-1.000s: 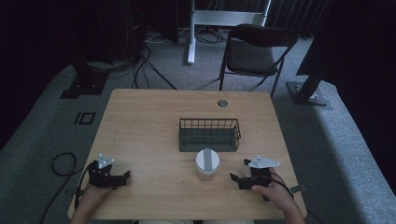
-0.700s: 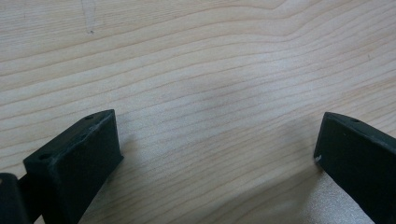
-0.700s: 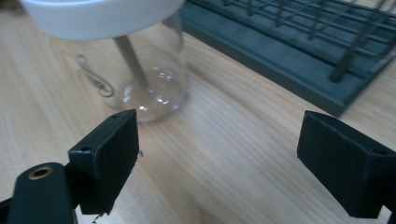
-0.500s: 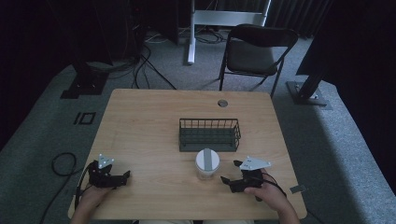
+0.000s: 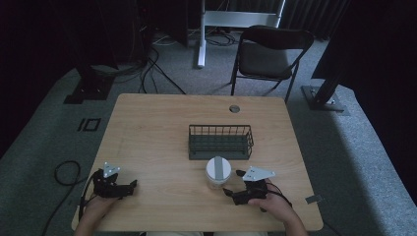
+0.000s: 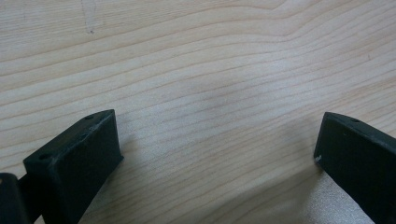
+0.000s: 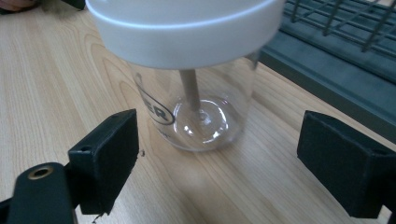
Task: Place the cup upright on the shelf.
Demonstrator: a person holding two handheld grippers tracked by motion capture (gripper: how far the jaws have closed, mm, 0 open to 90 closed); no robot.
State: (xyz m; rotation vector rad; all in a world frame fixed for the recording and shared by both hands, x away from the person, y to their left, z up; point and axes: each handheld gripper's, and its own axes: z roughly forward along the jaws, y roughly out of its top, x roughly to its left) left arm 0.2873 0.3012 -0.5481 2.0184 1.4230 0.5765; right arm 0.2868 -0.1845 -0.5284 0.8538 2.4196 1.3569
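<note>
Now the clear jar (image 5: 218,173) is standing upright on the wooden table (image 5: 157,128), its long axis running straight up and its white lid (image 5: 218,168) facing the ceiling, so the high view is looking down onto the round top. It is sitting just at six o'clock of the dark wire basket (image 5: 221,141), close to it, and whether the two are touching I cannot tell. The right gripper (image 5: 231,192) is lying at about four o'clock of the jar, pointing toward it, with the right hand (image 5: 268,201) wrapping its body. In the right gripper view the jar (image 7: 201,107) is standing ahead of the gripper (image 7: 219,149), its jaws spread wide and holding nothing. The left gripper (image 5: 131,186) is resting well apart at eight o'clock, near the table's front edge; in the left gripper view it (image 6: 215,149) is likewise gaping over bare wood (image 6: 201,70).
</note>
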